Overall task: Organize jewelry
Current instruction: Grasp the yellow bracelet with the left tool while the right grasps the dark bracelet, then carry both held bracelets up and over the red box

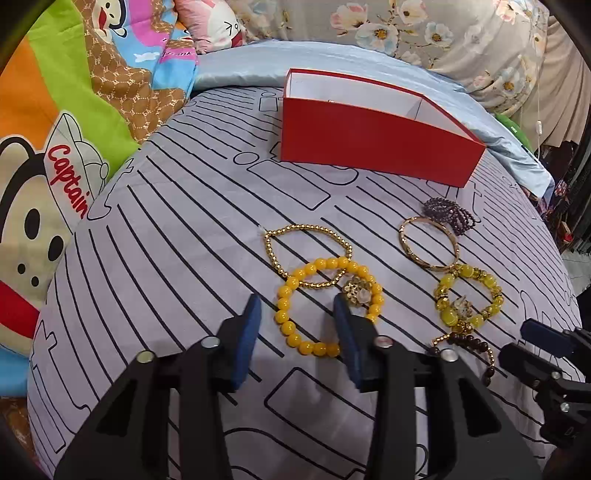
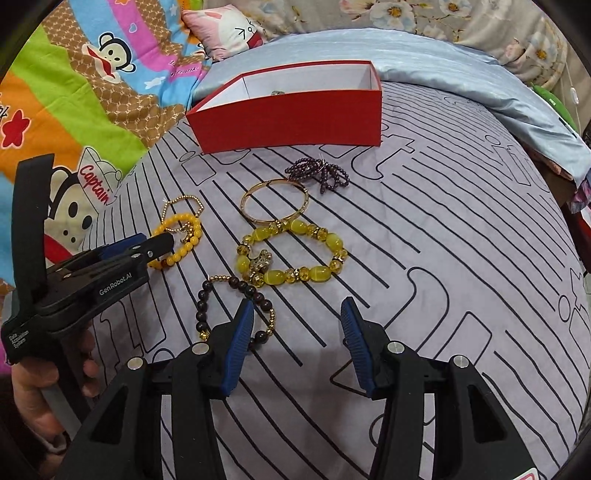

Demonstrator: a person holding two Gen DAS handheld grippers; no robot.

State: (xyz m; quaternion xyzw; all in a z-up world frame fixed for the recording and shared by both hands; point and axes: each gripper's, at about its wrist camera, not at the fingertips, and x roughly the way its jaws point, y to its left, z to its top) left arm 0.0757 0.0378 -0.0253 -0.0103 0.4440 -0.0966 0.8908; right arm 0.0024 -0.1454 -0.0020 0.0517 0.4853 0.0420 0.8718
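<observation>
A red open box (image 1: 373,147) (image 2: 291,114) stands at the back of the bed with a small piece inside. Several bracelets lie in front of it: a yellow bead bracelet (image 1: 295,284) (image 2: 184,243), a gold bead chain (image 1: 306,229), a gold bangle (image 1: 430,240) (image 2: 275,201), a purple bead bracelet (image 1: 448,214) (image 2: 321,171), a translucent yellow bracelet (image 1: 469,299) (image 2: 291,254) and a dark brown bead bracelet (image 2: 236,306). My left gripper (image 1: 297,312) is open, straddling the yellow bead bracelet. My right gripper (image 2: 297,314) is open and empty, just right of the brown bracelet.
The bed has a grey sheet with black lines (image 2: 443,258). A colourful cartoon blanket (image 1: 55,129) lies to the left, a light blue cover (image 2: 443,62) and a floral pillow (image 1: 406,29) behind the box. The bed edge drops off at right.
</observation>
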